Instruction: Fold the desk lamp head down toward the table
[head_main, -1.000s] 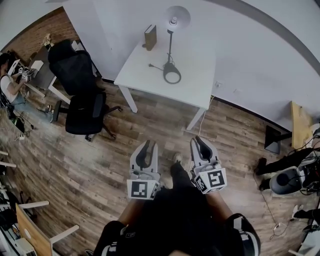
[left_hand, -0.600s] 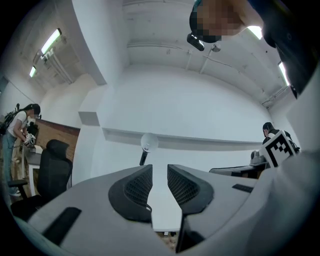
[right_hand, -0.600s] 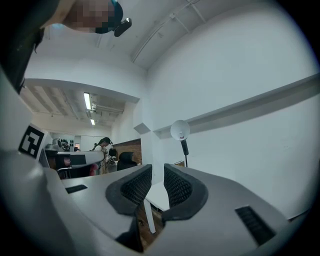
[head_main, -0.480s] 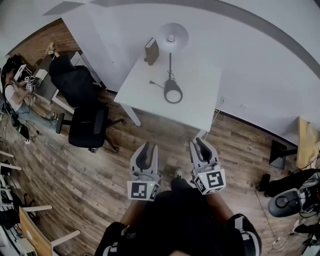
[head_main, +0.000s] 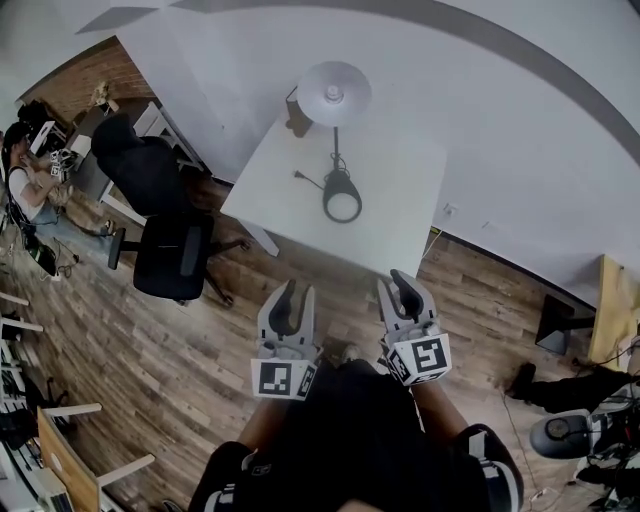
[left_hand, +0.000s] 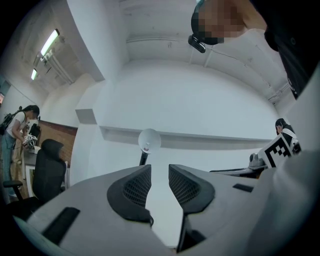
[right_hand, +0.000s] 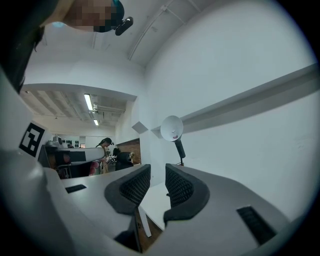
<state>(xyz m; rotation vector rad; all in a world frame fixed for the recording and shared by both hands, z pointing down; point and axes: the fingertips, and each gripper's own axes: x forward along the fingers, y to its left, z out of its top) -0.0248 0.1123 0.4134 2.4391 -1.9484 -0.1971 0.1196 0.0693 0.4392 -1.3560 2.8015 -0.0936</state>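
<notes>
One desk lamp (head_main: 335, 95) is standing on the white table (head_main: 400, 200), nearer than a second ago: the approach is continuing and folding is not yet begun. Its stem is running upright, with the shade facing the person. The left gripper (head_main: 283, 298) and right gripper (head_main: 402, 290) have just been opening their jaws; both are parted, empty and well short of the table.

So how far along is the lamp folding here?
Done: nothing; the lamp head stands raised on its upright stem on the white table. In hand: only the lead-up; the left tongs and right tongs are empty over the wood floor, short of the table, jaws apart and just opening. Left: reach the head, grip it, fold it down.
</notes>
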